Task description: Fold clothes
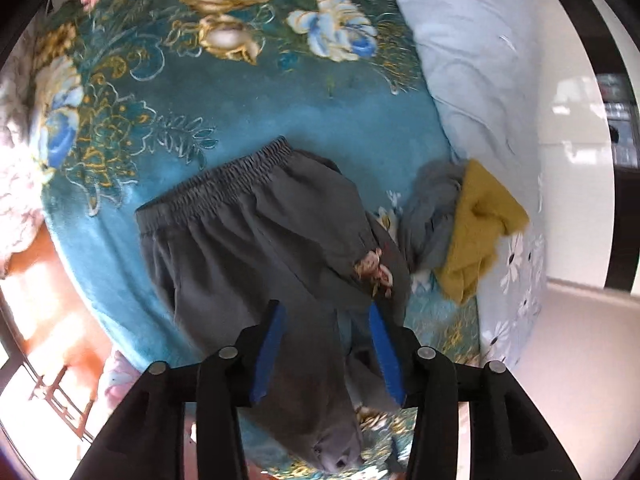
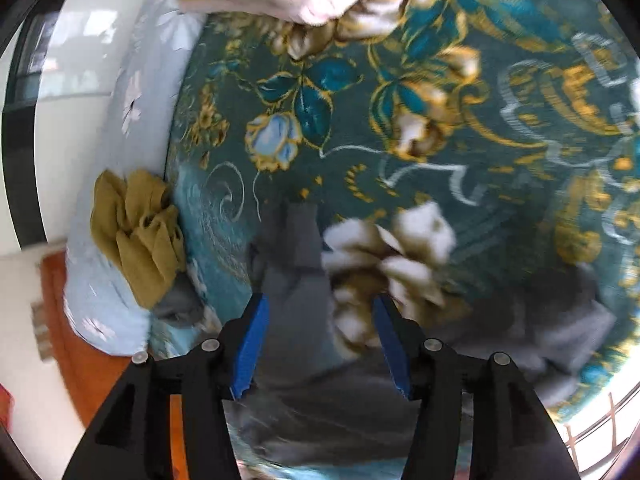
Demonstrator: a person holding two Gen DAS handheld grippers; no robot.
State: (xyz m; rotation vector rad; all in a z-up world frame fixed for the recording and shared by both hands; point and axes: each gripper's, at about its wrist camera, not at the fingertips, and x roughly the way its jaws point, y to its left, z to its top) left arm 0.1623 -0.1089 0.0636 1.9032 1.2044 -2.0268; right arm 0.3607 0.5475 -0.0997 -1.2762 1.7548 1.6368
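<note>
- Our left gripper [image 1: 326, 316] and right gripper [image 2: 318, 308] both hold their fingers apart, gripping nothing.
- The soft, limp grey elastic-waisted trousers [image 1: 256, 248] lie on the teal floral blanket [image 1: 240, 100]; we'd pinch the waistband at eleven o'clock.

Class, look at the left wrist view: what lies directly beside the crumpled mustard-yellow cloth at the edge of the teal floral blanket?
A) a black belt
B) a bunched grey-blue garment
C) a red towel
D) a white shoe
B: the bunched grey-blue garment touches the crumpled mustard-yellow cloth on its left, where the teal floral blanket meets the pale blue quilt.
</note>
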